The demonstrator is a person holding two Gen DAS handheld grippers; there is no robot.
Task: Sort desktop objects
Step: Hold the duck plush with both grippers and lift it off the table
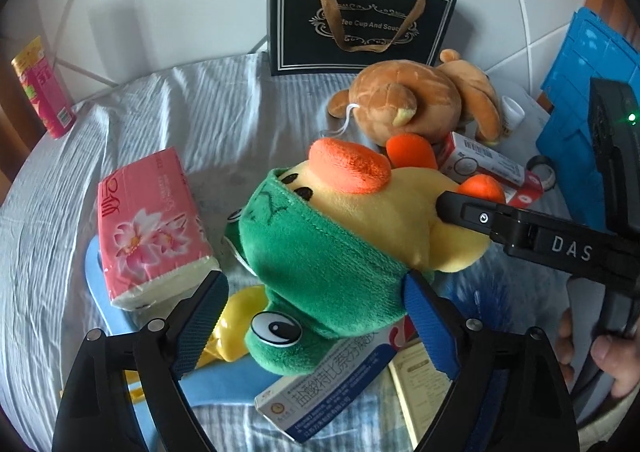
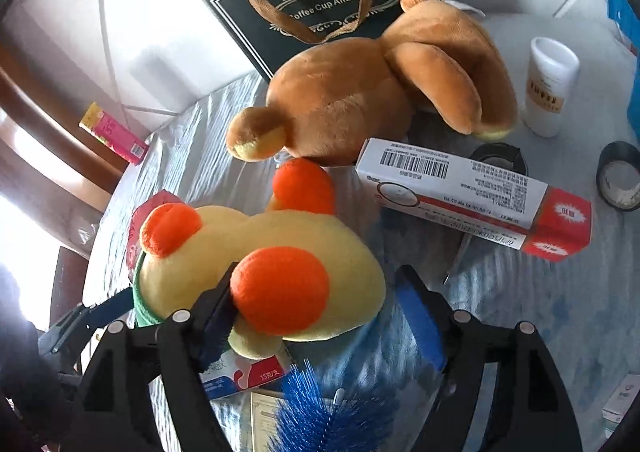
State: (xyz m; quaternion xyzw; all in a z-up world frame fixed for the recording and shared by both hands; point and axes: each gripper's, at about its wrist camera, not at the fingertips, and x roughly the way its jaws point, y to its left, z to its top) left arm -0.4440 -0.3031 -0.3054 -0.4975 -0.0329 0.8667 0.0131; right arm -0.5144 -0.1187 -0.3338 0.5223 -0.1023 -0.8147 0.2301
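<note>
- Duck plush, yellow with orange feet and a green frog hood, lies mid-surface on its side, on a blue-and-white medicine box.
- My left tongs stand wide open around the hood end, blue pads apart from the fabric as far as I can see.
- My right tongs are open too, one finger just beside an orange foot, gripping nothing.
- Farther back lies a brown bear plush, with a black gift bag behind it.
- Left of the duck sits a pink tissue pack; right, a red-and-white box.
</note>
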